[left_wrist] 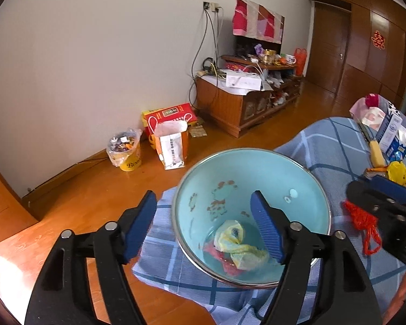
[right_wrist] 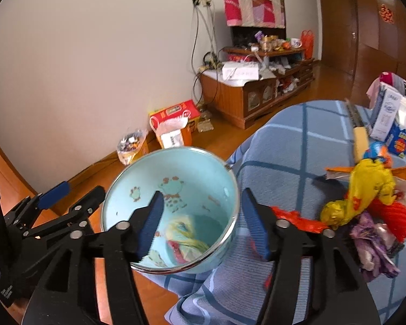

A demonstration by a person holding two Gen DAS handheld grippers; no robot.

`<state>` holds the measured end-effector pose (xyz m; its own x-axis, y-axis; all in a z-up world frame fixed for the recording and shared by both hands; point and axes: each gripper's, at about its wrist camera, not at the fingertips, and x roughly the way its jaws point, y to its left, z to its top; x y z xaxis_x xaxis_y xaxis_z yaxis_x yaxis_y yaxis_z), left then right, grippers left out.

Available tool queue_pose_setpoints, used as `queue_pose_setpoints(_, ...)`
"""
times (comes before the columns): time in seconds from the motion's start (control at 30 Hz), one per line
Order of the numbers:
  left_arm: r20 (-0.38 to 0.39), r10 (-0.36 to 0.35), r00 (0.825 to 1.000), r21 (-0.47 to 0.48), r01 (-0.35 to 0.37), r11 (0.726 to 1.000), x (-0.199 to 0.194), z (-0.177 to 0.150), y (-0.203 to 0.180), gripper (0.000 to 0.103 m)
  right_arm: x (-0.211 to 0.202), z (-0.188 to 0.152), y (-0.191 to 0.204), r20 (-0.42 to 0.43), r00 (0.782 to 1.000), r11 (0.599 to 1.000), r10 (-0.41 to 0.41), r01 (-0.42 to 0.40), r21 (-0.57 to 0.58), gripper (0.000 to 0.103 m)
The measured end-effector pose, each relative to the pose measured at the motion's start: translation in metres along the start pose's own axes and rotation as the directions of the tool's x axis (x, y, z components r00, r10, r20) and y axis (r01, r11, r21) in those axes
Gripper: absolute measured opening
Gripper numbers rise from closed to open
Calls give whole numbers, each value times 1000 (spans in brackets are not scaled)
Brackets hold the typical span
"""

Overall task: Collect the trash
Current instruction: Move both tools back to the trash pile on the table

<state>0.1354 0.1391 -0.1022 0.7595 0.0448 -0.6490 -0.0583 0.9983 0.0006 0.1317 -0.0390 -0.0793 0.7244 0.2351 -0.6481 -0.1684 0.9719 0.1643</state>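
A light blue enamel basin (left_wrist: 305, 189) stands at the edge of a table with a blue checked cloth (left_wrist: 335, 146). Inside it lie a crumpled yellow-white wrapper (left_wrist: 236, 239) and a red scrap (left_wrist: 219, 256). My left gripper (left_wrist: 205, 230) is open, its jaws straddling the basin's near left rim. My right gripper (right_wrist: 201, 224) is open too, its jaws either side of the basin's right rim (right_wrist: 234, 187). A pile of trash lies on the cloth to the right: a yellow bag (right_wrist: 365, 189), red netting (right_wrist: 392, 216) and a purple wrapper (right_wrist: 373, 249).
A knife with a pale handle (right_wrist: 361, 138) and a milk carton (right_wrist: 387, 113) sit further back on the table. On the wooden floor by the wall stand a lined yellow waste bin (left_wrist: 125, 149), a paper bag (left_wrist: 172, 143) and a red box (left_wrist: 170, 113). A cluttered TV cabinet (left_wrist: 243, 100) stands beyond.
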Motion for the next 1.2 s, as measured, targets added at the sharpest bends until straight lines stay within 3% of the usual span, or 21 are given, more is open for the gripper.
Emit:
queue_pose_setpoints(0.13,9,18,1000,11,-18,1000,-11,3,-10,83,-14,-1,-8,33,999,1000,-25,25,10,71)
queue_pose_setpoints(0.4,45,12,999,84,-16,996,-35,5,-43,84,-58,-8,-38,140,981,990,-137,132,45,85)
queue_pose_setpoints(0.57,70,-4,998,128,-5,992,-52,3,-67,91,-78,-18,-57,169,969,982,-183,173,72,93)
queue_pose_setpoints(0.77,84,-32,996,170,17,985,-67,1,-90,94,-109,-31,-80,212,946,967,-245,222,124,95)
queue_pose_setpoints(0.87,83,-62,995,197,45,979,-73,-3,-102,96,-120,-39,-96,215,940,960,-264,234,156,95)
queue_pose_setpoints(1.0,68,-96,993,212,80,974,-73,-11,-115,97,-135,-60,-128,205,915,924,-346,295,244,95)
queue_pose_setpoints(1.2,18,-150,989,229,142,963,-62,-27,-137,97,-138,-89,-172,133,899,876,-417,358,322,95)
